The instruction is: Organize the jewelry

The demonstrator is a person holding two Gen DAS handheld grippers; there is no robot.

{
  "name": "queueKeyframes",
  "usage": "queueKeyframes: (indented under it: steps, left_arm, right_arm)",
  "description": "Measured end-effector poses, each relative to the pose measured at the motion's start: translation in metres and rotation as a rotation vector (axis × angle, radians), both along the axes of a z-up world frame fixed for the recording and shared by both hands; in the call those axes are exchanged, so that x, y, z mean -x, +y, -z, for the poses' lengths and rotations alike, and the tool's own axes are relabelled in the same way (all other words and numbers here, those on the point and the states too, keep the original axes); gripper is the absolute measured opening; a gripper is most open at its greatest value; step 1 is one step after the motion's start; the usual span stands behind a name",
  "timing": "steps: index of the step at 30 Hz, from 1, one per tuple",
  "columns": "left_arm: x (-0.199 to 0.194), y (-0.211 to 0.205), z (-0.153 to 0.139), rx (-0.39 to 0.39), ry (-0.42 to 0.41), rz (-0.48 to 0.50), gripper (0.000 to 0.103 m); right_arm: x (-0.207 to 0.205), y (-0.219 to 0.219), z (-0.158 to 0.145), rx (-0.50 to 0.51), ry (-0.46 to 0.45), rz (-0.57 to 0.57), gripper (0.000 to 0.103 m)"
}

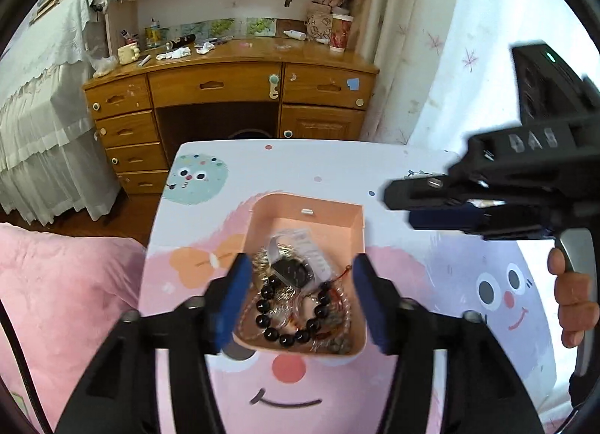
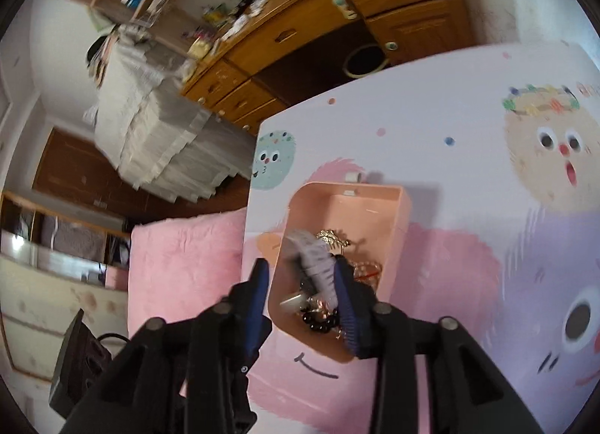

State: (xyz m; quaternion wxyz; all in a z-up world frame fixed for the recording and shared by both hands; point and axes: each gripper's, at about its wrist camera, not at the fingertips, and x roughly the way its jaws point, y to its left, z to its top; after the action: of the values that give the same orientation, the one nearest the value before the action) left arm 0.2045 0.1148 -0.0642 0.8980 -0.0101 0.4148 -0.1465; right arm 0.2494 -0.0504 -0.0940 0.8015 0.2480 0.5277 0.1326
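Note:
A peach open box [image 1: 318, 218] sits on the cartoon-printed table [image 1: 412, 276]. It holds a black bead bracelet [image 1: 288, 321], a dark watch [image 1: 294, 272], a clear plastic bag [image 1: 303, 246] and gold and reddish chains. My left gripper [image 1: 300, 276] is open, its blue pads straddling the box's near half just above it. My right gripper [image 1: 401, 205] hovers to the right of the box. In the right wrist view the box [image 2: 375, 216] lies ahead, the blurred grey-white bag [image 2: 315, 261] lies between the open fingers, and the right gripper [image 2: 300, 276] is over the box's near end.
A pink cushion [image 1: 71, 302] lies left of the table. A wooden desk [image 1: 225, 96] with drawers and clutter stands beyond the table's far edge. A white lace-covered bed [image 1: 41, 115] is at the far left. Curtains [image 1: 431, 59] hang at the right.

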Motion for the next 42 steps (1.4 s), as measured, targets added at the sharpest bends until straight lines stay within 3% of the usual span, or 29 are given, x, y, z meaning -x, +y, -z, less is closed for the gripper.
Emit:
queueKeyframes:
  steps: [1,2,3,5,6,10,13,17,21,23,27,29,32,35,42]
  left_arm:
    - [0.002,0.006,-0.002,0.019,0.029,0.003,0.077]
    - [0.004,0.009,-0.003,0.033,0.058,0.004,0.082]
    - [0.007,0.012,-0.004,0.044,0.091,0.004,0.084]
    - [0.014,0.019,-0.003,0.056,0.166,-0.009,0.084]
    - [0.021,0.022,-0.002,0.046,0.208,-0.029,0.085]
    - [0.054,0.026,0.001,0.018,0.273,-0.093,0.087]
    - [0.081,0.018,-0.001,-0.029,0.271,-0.120,0.091]
    - [0.121,-0.011,-0.006,-0.082,0.283,-0.088,0.093]
    - [0.160,-0.052,-0.012,-0.054,0.337,-0.005,0.094]
    - [0.175,-0.070,-0.017,-0.041,0.327,0.043,0.094]
    - [0.205,-0.102,-0.035,-0.126,0.231,0.087,0.094]
    - [0.217,-0.109,-0.048,-0.139,0.170,0.065,0.095]
    - [0.223,-0.106,-0.063,-0.119,0.133,0.015,0.102]
    - [0.225,-0.103,-0.069,-0.101,0.135,-0.018,0.102]
    - [0.233,-0.097,-0.069,-0.168,0.119,-0.093,0.102]
  right_arm:
    - [0.006,-0.002,-0.003,0.016,-0.006,0.016,0.038]
    - [0.017,-0.004,-0.008,0.047,-0.015,0.033,0.042]
    - [0.025,-0.006,-0.009,0.068,-0.022,0.040,0.046]
    - [0.050,-0.008,-0.009,0.126,-0.031,0.037,0.066]
    - [0.063,-0.009,-0.005,0.154,-0.027,0.029,0.069]
    - [0.120,-0.015,0.016,0.252,0.034,0.025,0.072]
    - [0.170,-0.024,0.030,0.291,0.088,0.049,0.084]
    - [0.225,-0.041,0.041,0.320,0.162,0.067,0.092]
    - [0.271,-0.059,0.026,0.328,0.151,0.094,0.092]
    - [0.293,-0.070,0.010,0.361,0.104,0.108,0.092]
    - [0.323,-0.097,-0.020,0.325,0.029,0.178,0.093]
    - [0.333,-0.108,-0.030,0.288,0.012,0.211,0.093]
    - [0.340,-0.110,-0.038,0.309,-0.025,0.232,0.093]
    - [0.344,-0.104,-0.045,0.345,-0.075,0.215,0.093]
    - [0.342,-0.082,-0.054,0.416,-0.146,0.142,0.093]
